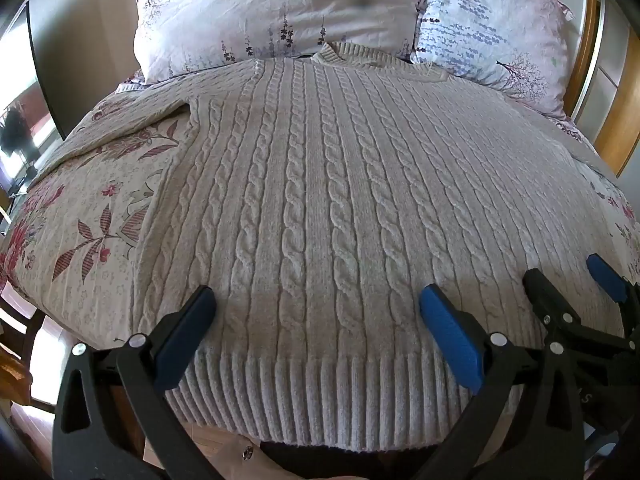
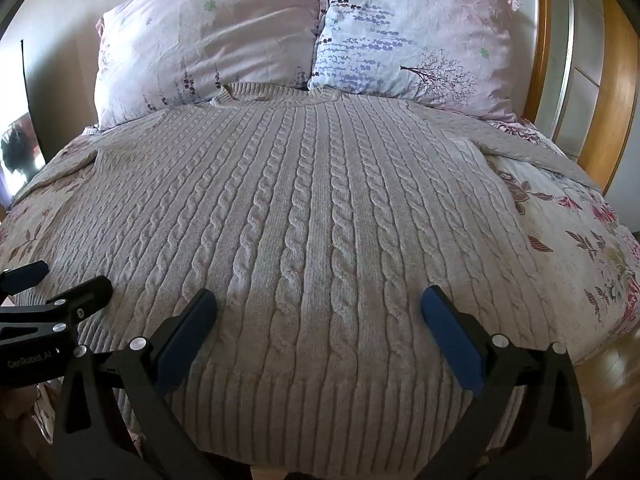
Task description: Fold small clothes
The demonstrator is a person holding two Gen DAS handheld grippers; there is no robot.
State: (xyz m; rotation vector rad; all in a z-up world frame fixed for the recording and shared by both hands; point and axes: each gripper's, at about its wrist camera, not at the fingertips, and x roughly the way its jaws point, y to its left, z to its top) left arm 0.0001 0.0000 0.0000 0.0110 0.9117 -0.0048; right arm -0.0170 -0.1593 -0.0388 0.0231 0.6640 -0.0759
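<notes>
**Sweater spread flat, both claws wide and empty**

The bed [image 2: 580, 264] carries a cable-knit sweater [image 1: 320, 200] laid flat, collar touching the two pillows [image 2: 208, 40] and ribbed hem [image 1: 320, 392] at the near edge. Above that hem, the left gripper [image 1: 316, 300] and right gripper [image 2: 320, 300] hover with jaws spread wide, holding nothing. A good first fold likely means pinching the hem corners, both layers together, and lifting evenly towards the collar, so the knit does not skew.
</notes>
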